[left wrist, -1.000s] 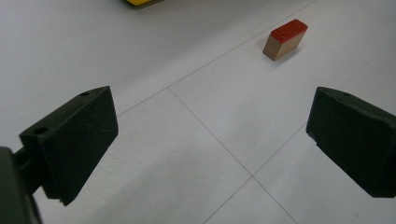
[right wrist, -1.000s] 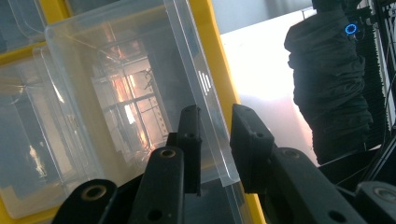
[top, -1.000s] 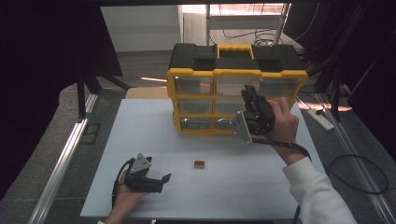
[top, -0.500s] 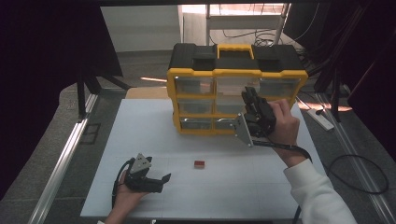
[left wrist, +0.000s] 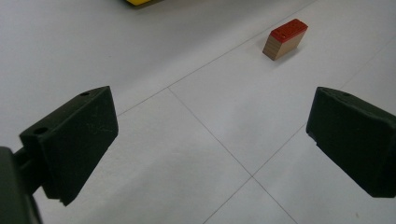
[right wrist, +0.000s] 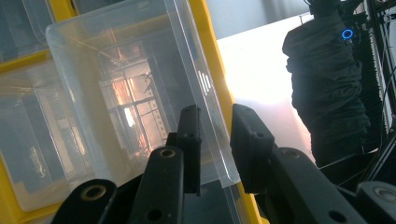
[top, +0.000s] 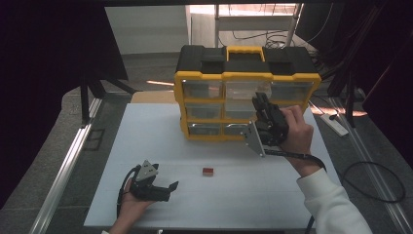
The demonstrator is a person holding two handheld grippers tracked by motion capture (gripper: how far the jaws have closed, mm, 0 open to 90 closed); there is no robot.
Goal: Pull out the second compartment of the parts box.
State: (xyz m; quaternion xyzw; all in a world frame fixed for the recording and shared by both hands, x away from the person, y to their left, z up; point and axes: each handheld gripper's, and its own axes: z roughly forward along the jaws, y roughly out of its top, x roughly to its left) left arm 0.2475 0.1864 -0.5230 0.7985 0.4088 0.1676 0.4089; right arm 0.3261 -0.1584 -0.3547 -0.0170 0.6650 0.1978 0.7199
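A yellow-and-black drawer cabinet [top: 246, 92] is shown standing at the far side of a white table [top: 146, 141]. The right gripper [top: 265, 109] is held against the cabinet's front, at the right-hand drawer of the middle row. In the right gripper view, its 2 jaws are seen brought close together on either side of the front wall of a clear plastic drawer [right wrist: 135, 102], which appears partly drawn out of the yellow frame; the wall is judged to be pinched, though firm pad contact cannot be confirmed through the clear plastic.

The left gripper [top: 160, 187] is rested low near the table's front left corner, jaws spread wide apart with nothing between them. A small wooden block with a red top [left wrist: 285, 38] lies on the bare table ahead of it, well apart from both jaws and from the cabinet.

Step in hand: the opening of 1 drawer, judged to be in preparation for stowing the block. The next move is judged to call for a straight, level pull along the drawer's runners, so that the thin wall is not twisted or let slip from the jaws.
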